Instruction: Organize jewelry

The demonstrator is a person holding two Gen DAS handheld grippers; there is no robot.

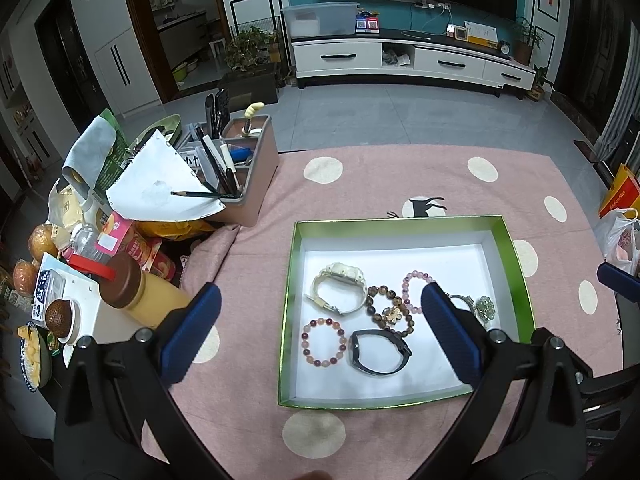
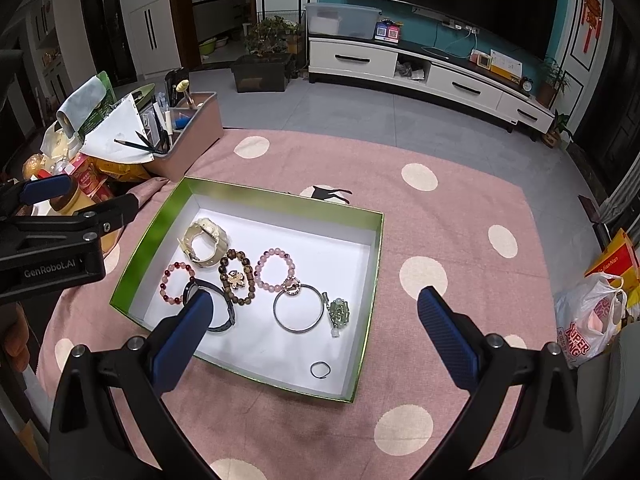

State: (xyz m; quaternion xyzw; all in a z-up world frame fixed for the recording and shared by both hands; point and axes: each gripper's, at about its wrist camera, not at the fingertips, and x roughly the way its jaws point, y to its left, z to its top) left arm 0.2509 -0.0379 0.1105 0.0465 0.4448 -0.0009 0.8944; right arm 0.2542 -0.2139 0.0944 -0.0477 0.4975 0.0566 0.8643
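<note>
A green-rimmed box [image 1: 400, 221] [image 2: 280, 196] with a white floor lies on the pink cloth. In it lie a cream watch [image 1: 340, 286] [image 2: 204, 242], a red bead bracelet [image 1: 324, 342] [image 2: 175, 285], a black band [image 1: 378, 350] [image 2: 224, 312], a brown bead bracelet with a gold flower [image 1: 390, 312] [image 2: 237, 278], a pink bead bracelet [image 1: 412, 290] [image 2: 276, 269], a silver bangle [image 2: 298, 308], a green pendant [image 1: 486, 306] [image 2: 339, 312] and a small dark ring [image 2: 321, 370]. My left gripper [image 1: 320, 336] is open and empty above the box. My right gripper [image 2: 316, 330] is open and empty above the box's near right part.
A pink desk organizer [image 1: 244, 160] [image 2: 188, 132] with pens stands at the far left. Snacks, bottles and a yellow jar [image 1: 140, 296] crowd the left edge. A plastic bag [image 2: 592, 316] and an orange box [image 2: 612, 256] sit at the right. The left gripper's body [image 2: 60, 236] shows in the right wrist view.
</note>
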